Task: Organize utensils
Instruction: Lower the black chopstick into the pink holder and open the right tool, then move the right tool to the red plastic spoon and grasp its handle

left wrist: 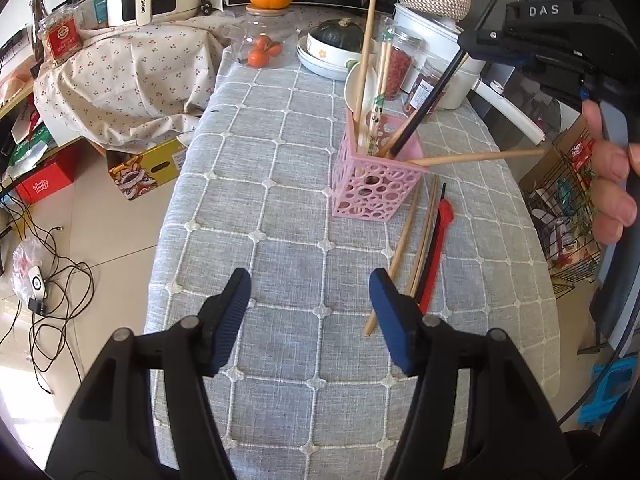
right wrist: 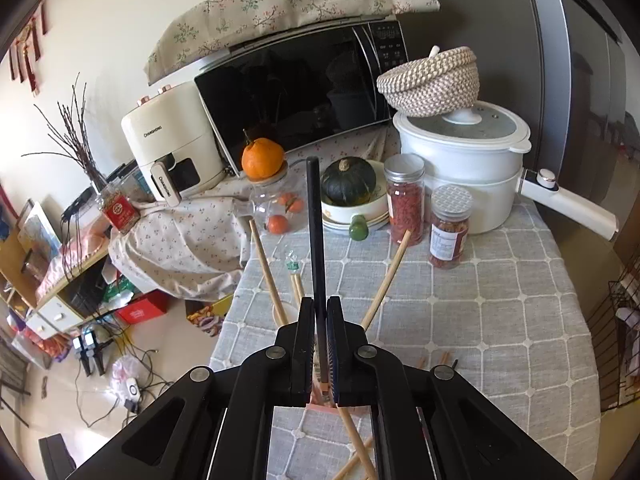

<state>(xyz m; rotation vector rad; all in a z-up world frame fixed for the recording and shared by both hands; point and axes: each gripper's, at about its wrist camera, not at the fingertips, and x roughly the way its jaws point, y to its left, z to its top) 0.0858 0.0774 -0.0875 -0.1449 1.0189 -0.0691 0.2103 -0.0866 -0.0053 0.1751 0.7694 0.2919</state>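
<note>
A pink perforated holder stands on the grey checked tablecloth, holding wooden chopsticks, a white spoon and one long wooden stick leaning out to the right. My right gripper comes in from the upper right, shut on a black chopstick whose lower end sits in the holder. In the right wrist view the black chopstick rises from between the shut fingers of the right gripper. My left gripper hovers open and empty over the cloth, beside loose wooden chopsticks and a red utensil.
Behind the holder stand stacked bowls with a green pumpkin, two jars, a white pot with a woven basket on it, a glass jar with an orange and a microwave. A wire rack stands right of the table; cables lie on the floor at the left.
</note>
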